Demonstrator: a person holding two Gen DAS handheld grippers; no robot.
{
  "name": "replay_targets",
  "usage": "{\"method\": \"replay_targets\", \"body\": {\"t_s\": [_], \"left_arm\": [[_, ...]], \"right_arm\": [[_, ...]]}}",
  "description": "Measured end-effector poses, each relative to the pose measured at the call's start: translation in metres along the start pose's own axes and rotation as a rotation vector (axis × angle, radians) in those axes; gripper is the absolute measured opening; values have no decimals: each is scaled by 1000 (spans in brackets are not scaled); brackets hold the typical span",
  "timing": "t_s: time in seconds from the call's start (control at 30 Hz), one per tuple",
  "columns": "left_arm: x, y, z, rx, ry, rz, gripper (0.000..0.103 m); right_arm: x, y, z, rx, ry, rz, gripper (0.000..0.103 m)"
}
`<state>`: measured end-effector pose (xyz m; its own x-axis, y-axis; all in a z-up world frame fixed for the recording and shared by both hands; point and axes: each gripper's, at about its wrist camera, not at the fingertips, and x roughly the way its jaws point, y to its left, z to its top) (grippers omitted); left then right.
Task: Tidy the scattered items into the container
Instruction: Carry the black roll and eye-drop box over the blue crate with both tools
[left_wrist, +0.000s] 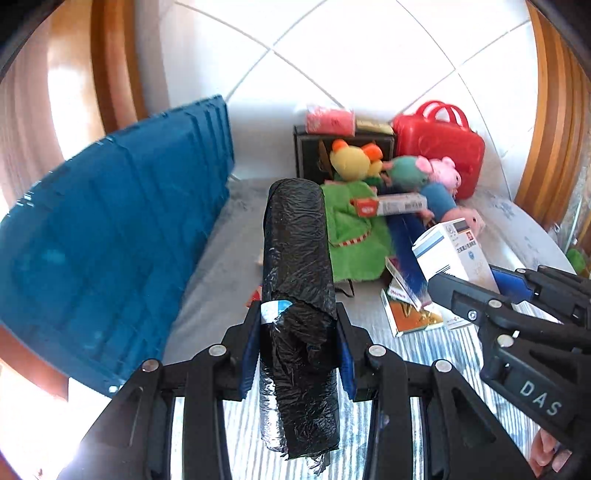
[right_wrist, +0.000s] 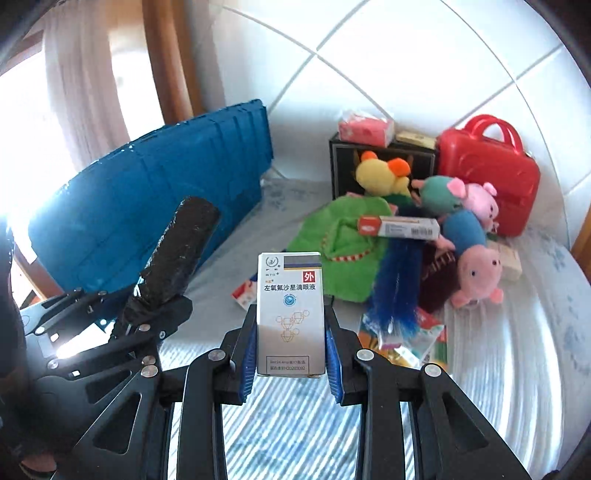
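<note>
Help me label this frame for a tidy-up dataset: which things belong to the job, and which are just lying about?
Part of the job:
- black bag roll, clamped in left claw
- white medicine box, clamped in right claw
- blue container
- scattered plush toys, green cloth, long carton

Just lying about:
- red case
- dark box, pink tissue pack

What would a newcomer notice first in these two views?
Each gripper already holds something: the left gripper clamps a black bag roll, the right gripper a white medicine box. Left of them stands the big blue bin; at the back right, plush toys lie heaped before a red case.
</note>
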<state>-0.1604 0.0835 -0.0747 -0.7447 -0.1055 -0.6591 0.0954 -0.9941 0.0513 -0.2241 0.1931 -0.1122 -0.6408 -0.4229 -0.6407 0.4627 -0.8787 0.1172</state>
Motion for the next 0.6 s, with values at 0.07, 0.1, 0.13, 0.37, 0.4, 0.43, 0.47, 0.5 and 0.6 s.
{"method": "replay_targets", "body": {"t_s": [0.07,0.1,0.13,0.37,0.4,0.43,0.47,0.5,0.6], "left_arm": [[-11,11,6,-21,-32,18,35],[-17,17,10,-28,-49,26,35],[-24,24,13,-31,-66,35,35],[-66,86,42,-45,-206,52,35],[-72,96,47,-40,-229,58,35],[-78,109,52,-36,-251,63,35],[-83,123,57,-36,-272,68,35],[-87,137,63,-37,-288,73,35],[-90,185,77,-42,-324,111,35]], "right_arm": [[-14,9,8,-23,-23,1,31],[-18,14,13,-30,-36,3,31],[-24,19,18,-36,-52,4,31],[-52,80,61,-87,-180,-2,31],[-53,93,69,-91,-198,-2,31],[-55,106,78,-95,-214,1,31],[-56,119,87,-99,-229,3,31],[-56,134,95,-106,-245,3,31],[-52,176,119,-114,-277,23,31]]}}
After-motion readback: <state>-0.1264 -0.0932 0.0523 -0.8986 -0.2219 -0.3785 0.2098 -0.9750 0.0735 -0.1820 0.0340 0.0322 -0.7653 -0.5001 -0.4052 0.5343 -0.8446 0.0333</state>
